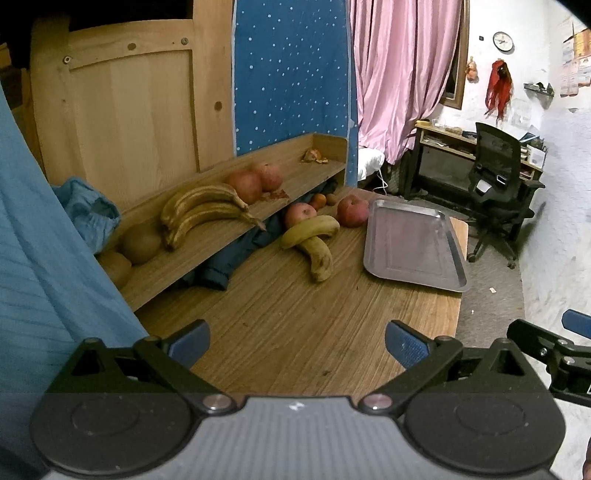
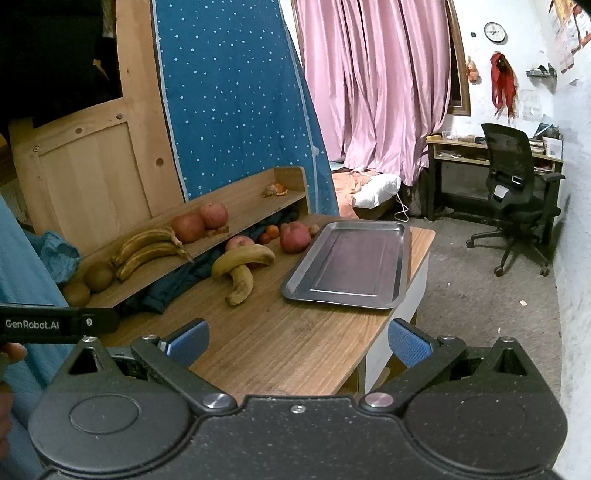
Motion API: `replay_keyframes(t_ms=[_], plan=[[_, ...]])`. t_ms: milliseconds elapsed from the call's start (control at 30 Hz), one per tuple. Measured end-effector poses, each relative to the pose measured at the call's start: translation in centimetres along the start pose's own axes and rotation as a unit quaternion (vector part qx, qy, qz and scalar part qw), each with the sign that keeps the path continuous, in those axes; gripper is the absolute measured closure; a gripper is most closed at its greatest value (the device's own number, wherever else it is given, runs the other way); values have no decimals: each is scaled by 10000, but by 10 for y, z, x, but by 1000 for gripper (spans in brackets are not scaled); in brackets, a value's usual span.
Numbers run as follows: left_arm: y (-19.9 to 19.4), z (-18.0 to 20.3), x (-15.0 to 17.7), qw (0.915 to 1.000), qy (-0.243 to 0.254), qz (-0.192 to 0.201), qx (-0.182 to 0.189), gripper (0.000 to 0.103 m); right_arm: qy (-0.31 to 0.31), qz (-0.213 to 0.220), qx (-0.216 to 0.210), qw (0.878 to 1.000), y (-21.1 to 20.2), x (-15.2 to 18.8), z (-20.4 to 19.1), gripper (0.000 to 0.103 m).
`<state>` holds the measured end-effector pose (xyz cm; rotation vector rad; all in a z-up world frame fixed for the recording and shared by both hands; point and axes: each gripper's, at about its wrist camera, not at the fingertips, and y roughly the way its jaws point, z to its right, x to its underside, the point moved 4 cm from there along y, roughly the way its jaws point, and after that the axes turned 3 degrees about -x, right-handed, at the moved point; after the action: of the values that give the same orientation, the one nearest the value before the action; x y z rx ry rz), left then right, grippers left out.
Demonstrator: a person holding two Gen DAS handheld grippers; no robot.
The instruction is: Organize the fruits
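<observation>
Both jaws stood wide apart and held nothing, I saw two bananas (image 2: 242, 267) crossed on the table (image 2: 288, 339), beside the bare tray (image 2: 400, 266), more fruit on the shelf (image 2: 207, 245).

You can read one text only: "GenRobot.AI", white letters on the black bar of the left gripper (image 2: 55, 325), seen at the left edge of your right wrist view. Lettering runs level, left to right, with a small round screw head just after it.

Wall clock (image 2: 494, 32) high on the white wall: face too small, no numerals readable. Papers on the wall (image 2: 570, 33) at the top right corner: print blurred, cannot be read. Left wrist view: no legible text anywhere.
</observation>
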<state>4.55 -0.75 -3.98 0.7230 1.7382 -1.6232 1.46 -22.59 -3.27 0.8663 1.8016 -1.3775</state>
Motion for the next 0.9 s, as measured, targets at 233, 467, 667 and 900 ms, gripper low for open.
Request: replay_keyframes(t_ms=[233,467,667,900], plan=[[5,9,-4,9998,-99,-86,-149,0,-41,-53,-115,9999,6,-6,13,1],[11,19,-7,9988,-240,-224,-358,0,-145,-166,-322,9992,15,-13,30,1],[19,33,-6,9967,-435,-379,-570,0,-383,-237,-570,9974,23,-21,49,1],[36,56,-7,9905,-788,-640,-926,0,-891,-317,-1054,9899,34,-33,77,1]])
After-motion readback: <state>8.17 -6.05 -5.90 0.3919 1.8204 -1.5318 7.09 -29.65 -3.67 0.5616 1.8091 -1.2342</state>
